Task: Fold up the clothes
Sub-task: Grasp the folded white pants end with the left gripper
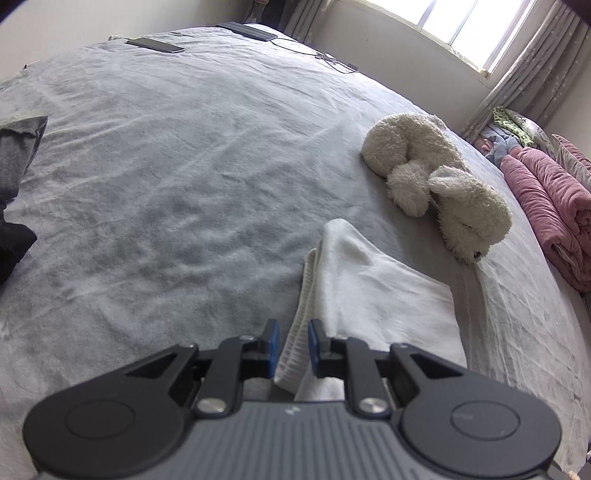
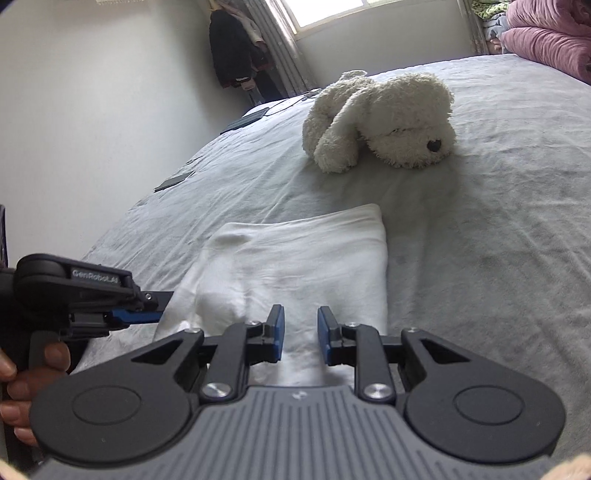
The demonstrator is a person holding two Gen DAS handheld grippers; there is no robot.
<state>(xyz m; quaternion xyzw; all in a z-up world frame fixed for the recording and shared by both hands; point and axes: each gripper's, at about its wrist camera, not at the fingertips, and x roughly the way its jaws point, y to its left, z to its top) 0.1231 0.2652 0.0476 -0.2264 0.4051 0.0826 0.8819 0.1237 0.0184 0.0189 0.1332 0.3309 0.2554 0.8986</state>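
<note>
A white folded garment (image 1: 373, 295) lies on the grey bed sheet (image 1: 166, 184), in the near right part of the left wrist view. My left gripper (image 1: 293, 345) holds its thick left edge between blue pads (image 1: 273, 345) set a narrow gap apart. Seen from the right wrist, the same garment (image 2: 306, 251) stretches away ahead, with my right gripper (image 2: 301, 334) shut on its near edge. The left gripper (image 2: 162, 306) enters from the left at the garment's side, held by a hand (image 2: 33, 373).
A cream plush dog (image 1: 436, 184) (image 2: 380, 122) lies on the sheet just beyond the garment. Rolled pink blankets (image 1: 554, 206) sit at the right edge of the bed. A dark garment (image 1: 14, 177) lies at the far left. A phone (image 1: 155, 45) and a tablet (image 1: 245, 31) rest at the far edge.
</note>
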